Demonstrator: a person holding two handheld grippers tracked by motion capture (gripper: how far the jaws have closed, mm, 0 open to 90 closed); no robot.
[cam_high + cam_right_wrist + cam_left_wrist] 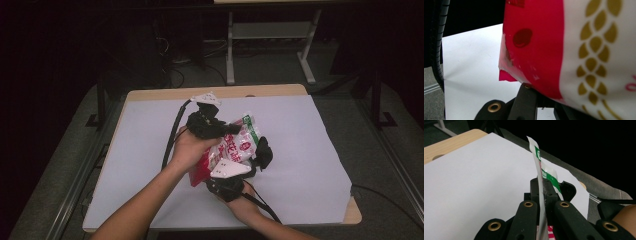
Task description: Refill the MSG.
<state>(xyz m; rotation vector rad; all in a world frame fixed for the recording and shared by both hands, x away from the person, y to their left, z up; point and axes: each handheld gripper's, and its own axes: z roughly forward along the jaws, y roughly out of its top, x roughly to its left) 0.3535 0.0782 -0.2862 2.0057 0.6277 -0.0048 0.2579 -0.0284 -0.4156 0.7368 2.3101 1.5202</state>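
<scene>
Both grippers' fingers are clamped tight on the snack bag (pixel 235 145): left gripper (pixel 543 195) on its sealed edge, right gripper (pixel 227 182) at the red end. Bare white counter (pixel 310 165) lies open all around.

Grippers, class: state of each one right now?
Left gripper: shut on the bag, at its sealed edge.
Right gripper: shut on the bag's red end.

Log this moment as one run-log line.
left gripper: shut on bag | right gripper: shut on bag | bag: held above table between both grippers
</scene>
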